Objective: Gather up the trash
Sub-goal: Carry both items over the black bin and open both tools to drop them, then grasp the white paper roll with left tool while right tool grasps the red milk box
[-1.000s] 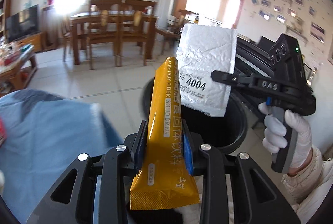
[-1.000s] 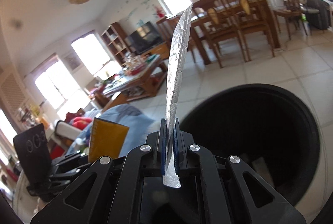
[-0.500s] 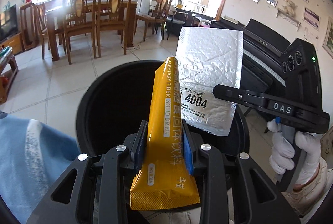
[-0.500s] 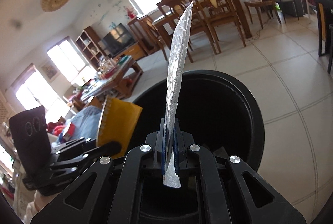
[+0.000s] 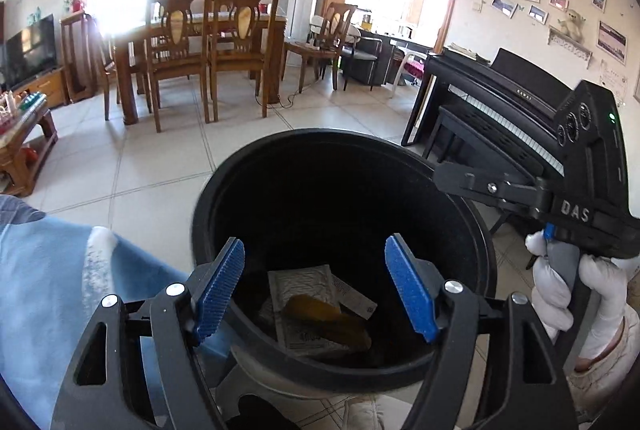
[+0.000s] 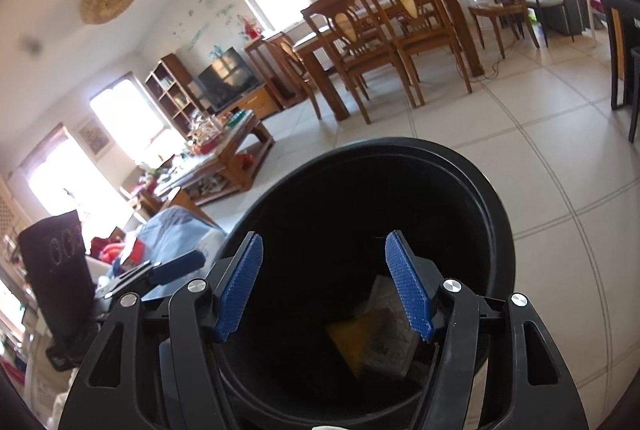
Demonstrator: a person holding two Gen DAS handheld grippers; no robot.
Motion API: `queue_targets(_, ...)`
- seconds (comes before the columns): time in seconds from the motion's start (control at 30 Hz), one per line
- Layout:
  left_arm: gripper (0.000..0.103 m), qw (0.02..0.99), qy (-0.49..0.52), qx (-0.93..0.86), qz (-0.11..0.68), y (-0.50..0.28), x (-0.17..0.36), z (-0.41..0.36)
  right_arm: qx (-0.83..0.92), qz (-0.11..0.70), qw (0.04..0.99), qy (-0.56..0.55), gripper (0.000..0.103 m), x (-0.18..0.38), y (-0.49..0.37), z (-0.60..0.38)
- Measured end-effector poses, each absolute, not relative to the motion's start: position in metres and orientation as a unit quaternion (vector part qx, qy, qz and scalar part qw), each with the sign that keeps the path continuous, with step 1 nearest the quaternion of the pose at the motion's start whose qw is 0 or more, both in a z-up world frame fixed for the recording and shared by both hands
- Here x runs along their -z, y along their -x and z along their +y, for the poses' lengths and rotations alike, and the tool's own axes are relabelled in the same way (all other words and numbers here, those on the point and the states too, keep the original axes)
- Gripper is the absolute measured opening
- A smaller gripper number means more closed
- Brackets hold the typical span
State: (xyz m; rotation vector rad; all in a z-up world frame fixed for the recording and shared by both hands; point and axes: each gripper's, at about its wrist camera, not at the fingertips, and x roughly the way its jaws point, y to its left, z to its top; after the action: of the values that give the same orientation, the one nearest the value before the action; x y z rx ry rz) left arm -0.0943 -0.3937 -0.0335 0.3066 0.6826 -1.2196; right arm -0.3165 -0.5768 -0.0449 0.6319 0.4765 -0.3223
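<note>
Black plastic trash bin [image 5: 208, 214] is sitting on the tiled floor beneath both grippers. The left gripper [image 5: 316, 290] and right gripper [image 6: 324, 286] are opening, fingers spread with nothing between them. The yellow drink sachet [image 5: 328, 320] is lying across the white padded mailer [image 5: 304, 290] inside the bin, toward six o'clock.

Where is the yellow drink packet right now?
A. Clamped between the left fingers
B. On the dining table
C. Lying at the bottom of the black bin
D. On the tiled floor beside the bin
C: the yellow packet lies inside the black bin on a white pouch, and nothing is between the left gripper fingers.
</note>
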Motion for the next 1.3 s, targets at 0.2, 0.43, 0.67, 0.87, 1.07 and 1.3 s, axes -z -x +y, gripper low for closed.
queue_targets(0.2, 0.078, 0.775, -0.128, 0.54, 0.302, 0.091, 0.023, -0.349, 0.129, 0.234, 0.921, -0.285, 0.064, 0.025, 0.287, -0.546)
queue_targets(0.43, 0.089, 0.826, -0.102, 0.475, 0.285, 0.076, 0.012, -0.269, 0.071, 0.249, 0.932, -0.253, 0.064, -0.001, 0.224, -0.486)
queue_targets(0.67, 0.089, 0.863, -0.066, 0.409, 0.288, 0.049, 0.005, -0.187, 0.005, 0.273, 0.937, -0.219, 0.064, -0.015, 0.157, -0.403)
queue_targets(0.87, 0.089, 0.89, -0.024, 0.347, 0.295, 0.02, 0.001, -0.12, -0.045, 0.297, 0.934, -0.195, 0.066, -0.018, 0.099, -0.33)
queue_targets(1.07, 0.091, 0.913, 0.021, 0.28, 0.297, -0.012, 0.004, -0.052, -0.091, 0.323, 0.927, -0.167, 0.072, -0.012, 0.041, -0.267)
queue_targets(1.3, 0.093, 0.924, 0.024, 0.204, 0.322, -0.068, 0.007, -0.002, -0.114, 0.352, 0.92, -0.132, 0.072, -0.004, -0.041, -0.213)
